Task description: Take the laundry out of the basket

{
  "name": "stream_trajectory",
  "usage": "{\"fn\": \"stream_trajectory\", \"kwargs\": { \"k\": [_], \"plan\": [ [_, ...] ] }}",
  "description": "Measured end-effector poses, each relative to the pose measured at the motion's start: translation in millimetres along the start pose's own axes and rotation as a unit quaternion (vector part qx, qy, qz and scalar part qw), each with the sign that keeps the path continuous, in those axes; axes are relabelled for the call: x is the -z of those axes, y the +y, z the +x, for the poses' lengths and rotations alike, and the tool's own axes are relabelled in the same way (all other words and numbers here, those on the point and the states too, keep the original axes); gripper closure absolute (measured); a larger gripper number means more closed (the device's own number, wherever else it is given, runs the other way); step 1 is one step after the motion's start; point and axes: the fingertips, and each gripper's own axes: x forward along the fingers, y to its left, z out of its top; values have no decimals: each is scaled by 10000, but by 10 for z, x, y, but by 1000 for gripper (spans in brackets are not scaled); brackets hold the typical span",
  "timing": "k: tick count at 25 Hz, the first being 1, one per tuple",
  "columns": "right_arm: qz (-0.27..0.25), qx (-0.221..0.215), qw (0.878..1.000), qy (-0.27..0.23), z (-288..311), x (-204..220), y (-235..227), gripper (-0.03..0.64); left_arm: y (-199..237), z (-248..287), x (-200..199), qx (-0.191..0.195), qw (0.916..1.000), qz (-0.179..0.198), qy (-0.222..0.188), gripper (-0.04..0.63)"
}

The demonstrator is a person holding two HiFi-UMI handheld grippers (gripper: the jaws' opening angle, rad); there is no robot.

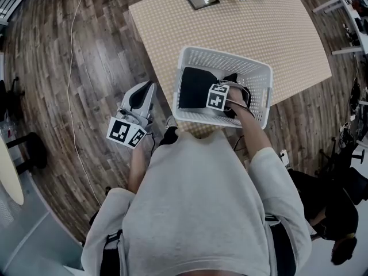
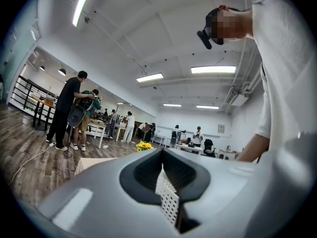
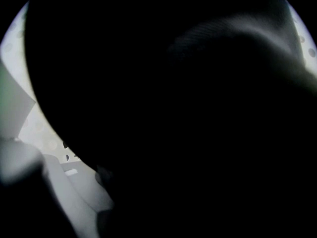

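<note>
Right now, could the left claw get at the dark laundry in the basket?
Probably yes. The left claw hangs outside the basket, beside its left wall, and the basket top is open. The dark laundry lies bare on that side; the right claw fills only the right part.

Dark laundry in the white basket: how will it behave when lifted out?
The dark laundry probably goes floppy: it lies slumped in folds inside the white basket. It may drag on the rim, since it covers much of the floor. The basket looks light and sits at the table's near edge, so it might shift.
</note>
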Motion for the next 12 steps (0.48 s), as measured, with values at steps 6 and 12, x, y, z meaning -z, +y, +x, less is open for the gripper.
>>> {"fn": "stream_trajectory", "kwargs": {
  "k": [6,12],
  "plan": [
    [141,156,9997,-100,-34,10,6,368,-8,-54,-36,-70,10000,-3,-67,588],
    [144,1324,9904,-370,-317,-38,-151,390,-30,-63,-137,53,9998,64,-168,588]
  ]
}}
